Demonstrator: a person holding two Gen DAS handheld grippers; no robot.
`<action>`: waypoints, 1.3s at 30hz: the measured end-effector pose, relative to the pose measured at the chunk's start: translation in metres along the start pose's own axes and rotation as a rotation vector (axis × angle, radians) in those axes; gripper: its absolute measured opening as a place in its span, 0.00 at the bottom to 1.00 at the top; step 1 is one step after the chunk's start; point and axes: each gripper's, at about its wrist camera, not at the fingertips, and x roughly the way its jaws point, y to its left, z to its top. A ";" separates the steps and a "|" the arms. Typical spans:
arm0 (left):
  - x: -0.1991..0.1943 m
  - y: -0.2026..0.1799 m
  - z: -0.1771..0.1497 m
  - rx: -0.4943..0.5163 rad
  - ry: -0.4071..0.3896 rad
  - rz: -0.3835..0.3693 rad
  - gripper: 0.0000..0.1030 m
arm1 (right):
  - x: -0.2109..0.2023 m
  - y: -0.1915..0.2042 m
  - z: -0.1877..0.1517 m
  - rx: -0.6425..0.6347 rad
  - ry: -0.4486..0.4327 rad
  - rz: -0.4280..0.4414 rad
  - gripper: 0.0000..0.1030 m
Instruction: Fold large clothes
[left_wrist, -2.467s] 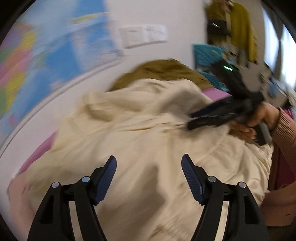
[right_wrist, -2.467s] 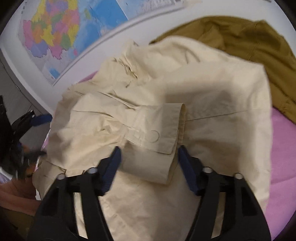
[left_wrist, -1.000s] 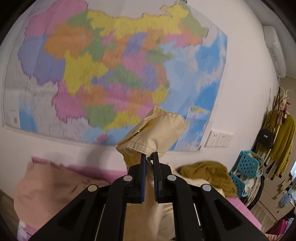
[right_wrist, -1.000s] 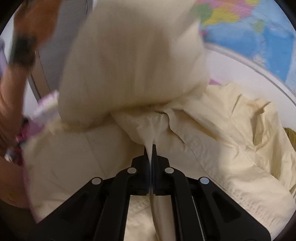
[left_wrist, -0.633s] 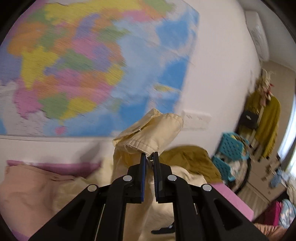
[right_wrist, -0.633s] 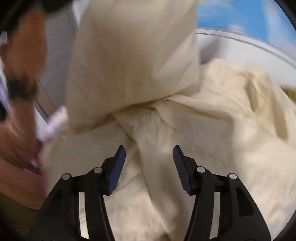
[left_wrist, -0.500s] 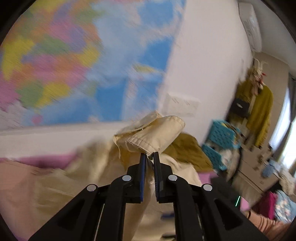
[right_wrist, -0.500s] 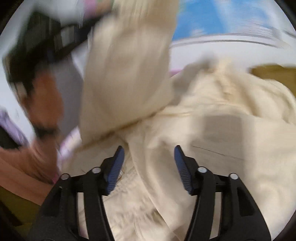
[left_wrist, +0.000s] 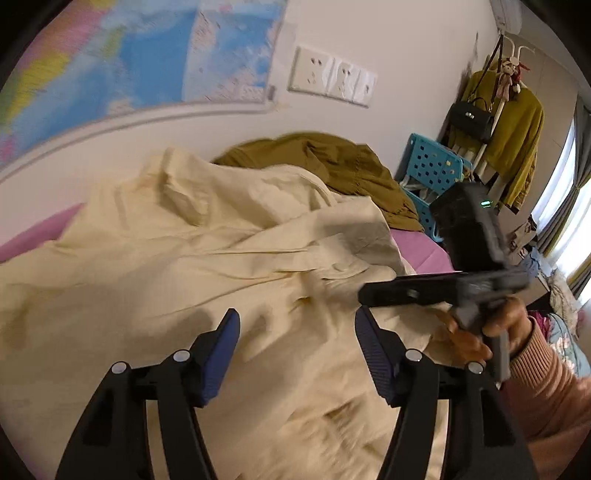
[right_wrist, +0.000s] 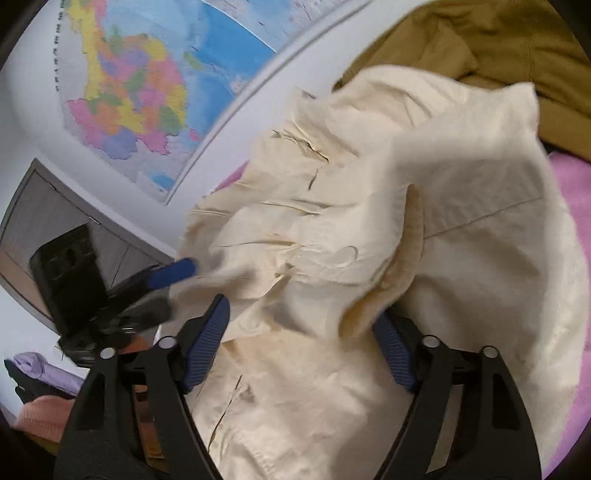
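A large cream jacket lies rumpled on the pink bed, its sleeve and buttoned cuff folded over the body. My left gripper is open and empty just above the jacket's middle. My right gripper is open over the cuff, with the cuff fabric lying between its spread fingers. The right gripper also shows in the left wrist view, and the left gripper at the left of the right wrist view.
An olive garment lies behind the cream jacket against the wall. The pink bed cover shows at the right. A map hangs on the wall. Blue baskets and a coat rack stand beyond the bed.
My left gripper has let go of the cream sleeve it held up and come down open over the jacket. My right gripper stays open and has shifted over the cuff.
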 end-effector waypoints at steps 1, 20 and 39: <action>-0.008 0.003 -0.003 0.007 -0.008 0.023 0.63 | 0.005 0.001 0.000 -0.014 -0.002 -0.027 0.31; -0.001 0.104 -0.047 -0.151 0.184 0.281 0.67 | -0.031 0.003 -0.009 -0.125 -0.181 -0.373 0.32; -0.090 0.086 -0.073 -0.209 -0.010 0.298 0.73 | 0.025 0.031 -0.020 -0.328 0.000 -0.356 0.55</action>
